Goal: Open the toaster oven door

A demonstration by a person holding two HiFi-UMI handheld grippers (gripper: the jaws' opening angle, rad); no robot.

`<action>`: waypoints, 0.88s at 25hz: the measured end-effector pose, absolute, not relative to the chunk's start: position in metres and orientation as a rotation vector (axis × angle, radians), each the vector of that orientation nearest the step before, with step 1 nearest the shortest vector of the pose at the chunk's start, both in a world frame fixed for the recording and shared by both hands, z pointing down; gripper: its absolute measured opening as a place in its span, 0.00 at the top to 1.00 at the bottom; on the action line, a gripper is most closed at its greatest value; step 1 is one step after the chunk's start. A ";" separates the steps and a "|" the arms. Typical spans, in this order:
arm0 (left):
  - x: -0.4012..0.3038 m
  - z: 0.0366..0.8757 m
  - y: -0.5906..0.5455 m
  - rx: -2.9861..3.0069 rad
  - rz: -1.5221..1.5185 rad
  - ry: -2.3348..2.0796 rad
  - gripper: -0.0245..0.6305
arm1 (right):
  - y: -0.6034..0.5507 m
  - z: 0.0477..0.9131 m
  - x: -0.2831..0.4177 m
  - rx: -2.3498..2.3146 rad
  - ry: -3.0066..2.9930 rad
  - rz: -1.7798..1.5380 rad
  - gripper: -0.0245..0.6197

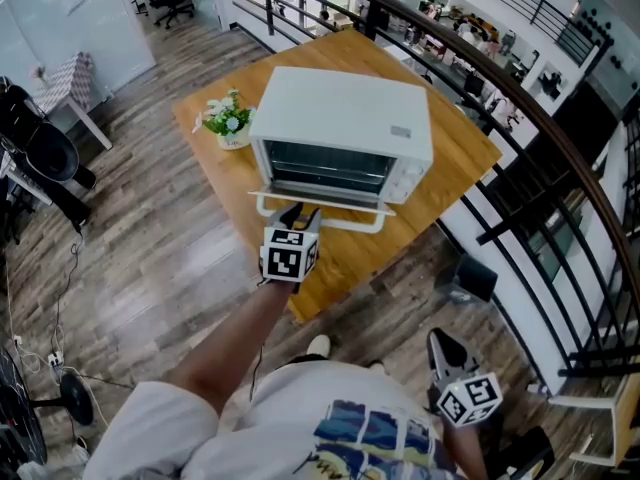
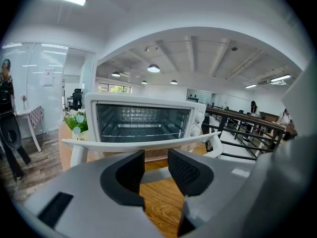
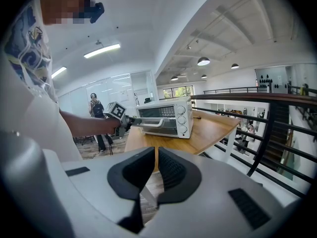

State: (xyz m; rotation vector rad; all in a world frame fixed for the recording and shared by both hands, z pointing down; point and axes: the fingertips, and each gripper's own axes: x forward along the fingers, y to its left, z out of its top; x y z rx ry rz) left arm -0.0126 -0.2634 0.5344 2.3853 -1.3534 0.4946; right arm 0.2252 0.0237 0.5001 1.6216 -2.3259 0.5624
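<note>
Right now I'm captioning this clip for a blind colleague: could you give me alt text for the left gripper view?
The left gripper, jaws apart, points at the white handle of a toaster oven whose wire rack shows through the glass door. The oven stands on a wooden table, a pot of flowers at the picture's left.

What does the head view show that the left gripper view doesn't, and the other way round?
Only the head view shows the toaster oven's flat top, the left gripper's marker cube and the right gripper low beside the person. Only the left gripper view shows that gripper's fingers apart at the handle, and the ceiling lamps. Both show the oven, handle, flower pot and wooden table.
</note>
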 end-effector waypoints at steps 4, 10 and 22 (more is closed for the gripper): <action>-0.013 0.540 -0.259 2.378 0.496 -1.359 0.76 | 0.023 0.502 0.226 1.618 -2.328 0.560 0.93; -0.014 0.544 -0.254 2.369 0.494 -1.372 0.76 | 0.022 0.500 0.226 1.611 -2.326 0.562 0.93; -0.018 0.559 -0.244 2.360 0.489 -1.390 0.76 | 0.019 0.507 0.226 1.597 -2.324 0.575 0.93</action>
